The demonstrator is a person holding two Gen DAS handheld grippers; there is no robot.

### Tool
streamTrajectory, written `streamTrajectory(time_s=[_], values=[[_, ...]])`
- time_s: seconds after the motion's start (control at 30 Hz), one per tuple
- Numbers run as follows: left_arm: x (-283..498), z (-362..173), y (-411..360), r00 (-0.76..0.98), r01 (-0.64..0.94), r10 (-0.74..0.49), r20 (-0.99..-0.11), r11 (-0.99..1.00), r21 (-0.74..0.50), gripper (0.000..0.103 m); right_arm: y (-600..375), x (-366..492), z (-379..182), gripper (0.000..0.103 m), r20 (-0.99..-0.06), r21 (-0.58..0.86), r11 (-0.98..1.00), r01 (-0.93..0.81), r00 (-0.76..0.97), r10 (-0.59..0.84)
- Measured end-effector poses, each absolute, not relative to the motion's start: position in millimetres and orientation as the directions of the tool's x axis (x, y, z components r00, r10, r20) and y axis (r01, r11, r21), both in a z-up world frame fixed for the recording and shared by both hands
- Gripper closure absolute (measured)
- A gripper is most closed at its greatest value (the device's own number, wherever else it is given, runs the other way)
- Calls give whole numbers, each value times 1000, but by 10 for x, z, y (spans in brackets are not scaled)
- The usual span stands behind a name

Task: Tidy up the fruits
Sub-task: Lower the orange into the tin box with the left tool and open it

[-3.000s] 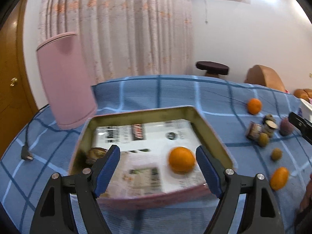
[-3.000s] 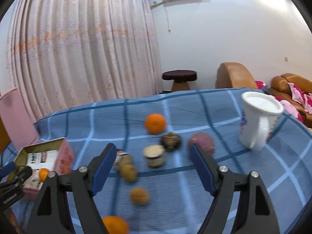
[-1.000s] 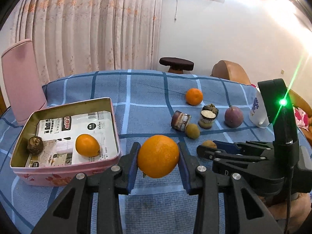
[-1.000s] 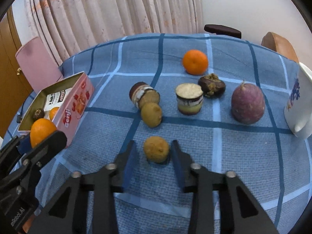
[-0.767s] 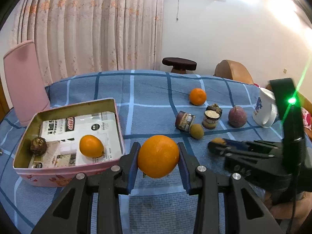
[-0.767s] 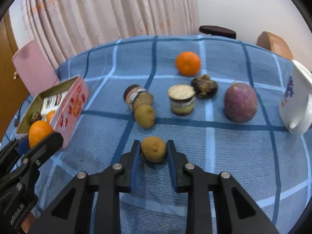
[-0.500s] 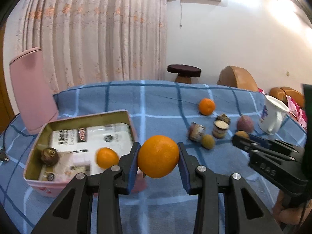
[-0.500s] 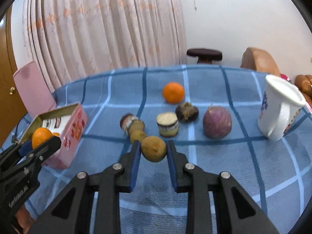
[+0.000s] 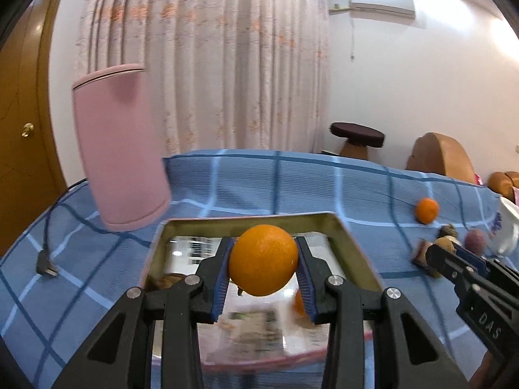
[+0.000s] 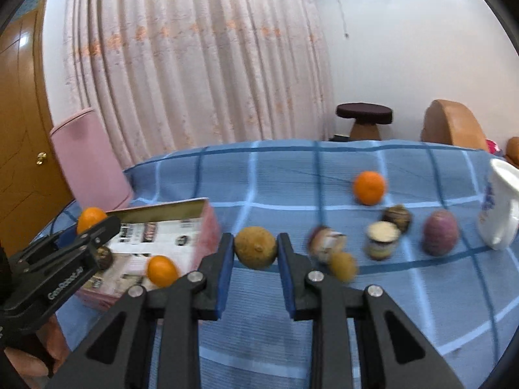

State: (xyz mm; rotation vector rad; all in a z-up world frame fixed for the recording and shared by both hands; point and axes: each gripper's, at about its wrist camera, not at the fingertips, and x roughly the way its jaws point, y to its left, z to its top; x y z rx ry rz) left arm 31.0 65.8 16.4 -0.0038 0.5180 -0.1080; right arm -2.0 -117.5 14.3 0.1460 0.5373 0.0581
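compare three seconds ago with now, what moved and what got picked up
Both tongs were open and empty then. The left tongs have since closed on an orange and carried it over the pink tin. The right tongs closed on a small brown fruit and lifted it off the blue cloth. The orange in the tin, far orange and white jug stayed put.

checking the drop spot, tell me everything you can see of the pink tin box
The pink tin box is a shallow rectangular tin, pink outside with a dull gold metal inside and rim, open on top. It sits flat on the blue checked cloth, in front of the pink lid standing behind it. Printed paper lines its bottom. Inside lie a small orange and a dark brownish fruit. The left gripper holds another orange above it, not touching it.
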Motion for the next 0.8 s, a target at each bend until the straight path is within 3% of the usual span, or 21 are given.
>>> streamTrajectory(time_s=[0.33, 0.8], values=[[478, 89, 1031, 850, 28, -33, -526, 999, -18, 64, -527, 345, 33, 73, -529, 125, 987, -104, 835, 155], [648, -60, 951, 800, 20, 16, -600, 998, 54, 64, -310, 734, -116, 73, -593, 153, 979, -132, 781, 198]])
